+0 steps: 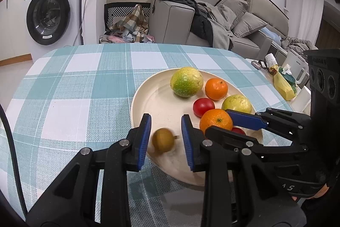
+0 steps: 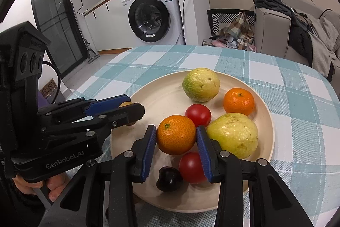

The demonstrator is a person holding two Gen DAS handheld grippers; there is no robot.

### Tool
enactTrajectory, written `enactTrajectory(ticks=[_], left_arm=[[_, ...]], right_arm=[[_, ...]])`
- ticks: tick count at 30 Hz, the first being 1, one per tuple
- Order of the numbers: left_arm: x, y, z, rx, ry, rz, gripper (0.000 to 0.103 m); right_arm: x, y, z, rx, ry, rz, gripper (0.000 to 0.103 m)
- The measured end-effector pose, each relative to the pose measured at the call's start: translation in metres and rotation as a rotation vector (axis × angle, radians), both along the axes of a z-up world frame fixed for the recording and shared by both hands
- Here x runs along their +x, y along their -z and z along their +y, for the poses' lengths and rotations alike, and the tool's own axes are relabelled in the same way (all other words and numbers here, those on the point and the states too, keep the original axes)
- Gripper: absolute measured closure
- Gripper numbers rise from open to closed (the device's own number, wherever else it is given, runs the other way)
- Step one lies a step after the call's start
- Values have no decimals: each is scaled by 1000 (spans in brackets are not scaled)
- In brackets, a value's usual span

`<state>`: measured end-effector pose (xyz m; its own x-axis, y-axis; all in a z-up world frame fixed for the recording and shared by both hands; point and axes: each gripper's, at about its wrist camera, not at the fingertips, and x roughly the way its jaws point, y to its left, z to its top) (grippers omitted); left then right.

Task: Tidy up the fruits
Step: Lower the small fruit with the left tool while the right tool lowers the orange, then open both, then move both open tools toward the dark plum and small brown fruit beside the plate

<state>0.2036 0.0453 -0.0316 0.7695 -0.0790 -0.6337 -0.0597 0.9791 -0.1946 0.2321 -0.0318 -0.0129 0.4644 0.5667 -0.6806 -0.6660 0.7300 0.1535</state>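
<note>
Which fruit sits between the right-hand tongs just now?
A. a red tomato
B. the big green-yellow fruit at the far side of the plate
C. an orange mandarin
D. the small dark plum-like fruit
C: in the right wrist view the right tongs straddle the near mandarin, one blue pad close on each side, though whether they actually touch it is unclear; the tomato and dark fruit lie lower in that picture, nearer the camera, on the plate.

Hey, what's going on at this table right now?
A person holds a gripper in each hand over a cream plate of fruit. The right gripper brackets the near orange, jaws around it. The left gripper is open around a small brownish fruit at the plate's edge, blurred, not gripped.
</note>
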Motion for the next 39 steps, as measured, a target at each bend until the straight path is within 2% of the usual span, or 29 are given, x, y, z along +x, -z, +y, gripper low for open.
enactTrajectory(ticks=[4,6,8,11,13,15,16,18,20,24,27,31,39], left_arm=[[-4,-3,0,9,-12,-14,77],[-6,-4,0,14,-15,-8,77],[-8,-4,0,10,-16,2,77],[-16,-6,0,6,-21,-1,65],[-23,-9,0,13,-26,-19,48],[-32,-13,-2,22,-29,-38,36],[-36,-15,-3,25,-29,-44,31],[-44,-18,-3,24,-31,-56,28],[-53,-20,-3,22,-37,-62,22],[-67,-22,-2,22,-44,-58,20],[-76,-21,-4,22,-44,-52,16],[-88,-19,-10,45,-33,-55,1],[-102,-17,-14,68,-31,-49,1]], right_arm=[[-3,-3,-3,0,18,-30,62],[-6,-6,-7,7,24,-48,55],[-9,-9,-11,11,31,-58,54],[-11,-11,-17,18,36,-53,52],[-13,-12,-20,18,36,-54,47],[-17,-14,-24,26,38,-63,34],[-18,-16,-26,29,41,-66,31],[-22,-18,-32,34,47,-75,22],[-24,-20,-37,36,56,-80,18],[-27,-22,-49,54,68,-67,11],[-31,-21,-54,59,71,-57,1],[-39,-18,-56,51,52,-48,0],[-51,-11,-53,4,8,-37,0]])
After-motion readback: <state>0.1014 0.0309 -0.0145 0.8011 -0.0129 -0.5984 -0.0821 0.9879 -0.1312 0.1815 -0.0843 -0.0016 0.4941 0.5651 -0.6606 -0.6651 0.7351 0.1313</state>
